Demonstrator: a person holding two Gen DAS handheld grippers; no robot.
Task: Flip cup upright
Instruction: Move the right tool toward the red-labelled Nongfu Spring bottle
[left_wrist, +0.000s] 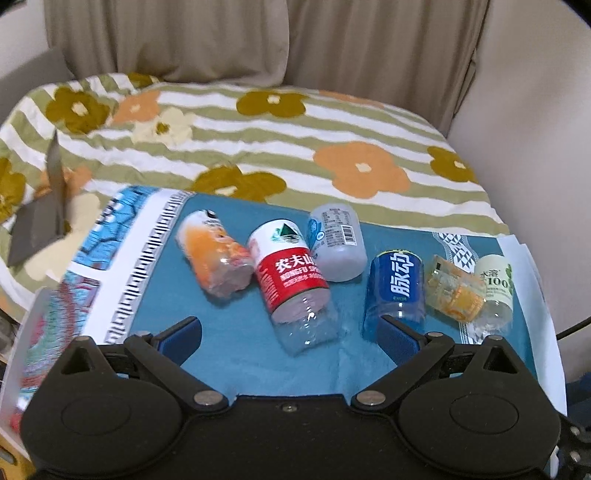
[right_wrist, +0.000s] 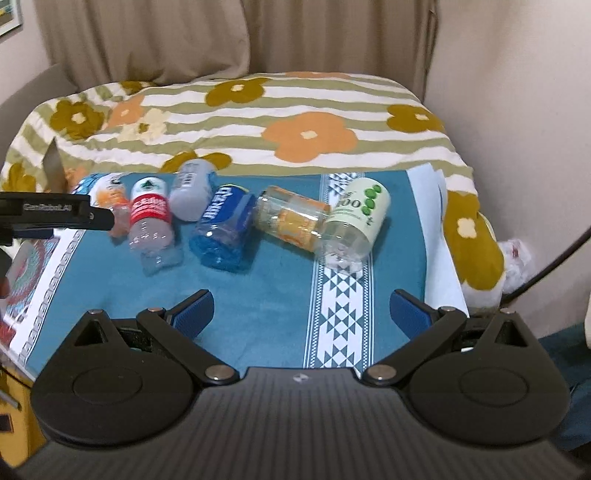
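6 cut-off bottle cups lie on their sides in a row across the mat (right_wrist: 258, 288), which rests on the quilt (right_wrist: 258, 125). From left: cup 1 (left_wrist: 214, 254), cup 2 (left_wrist: 291, 280), cup 3 (left_wrist: 338, 243) behind it, cup 4 (left_wrist: 395, 291), cup 5 (left_wrist: 456, 291) leaning against cup 6 (left_wrist: 496, 291).

Home bedroom: flowered striped quilt (left_wrist: 229, 147) on bed, beige curtains (left_wrist: 184, 37) behind.
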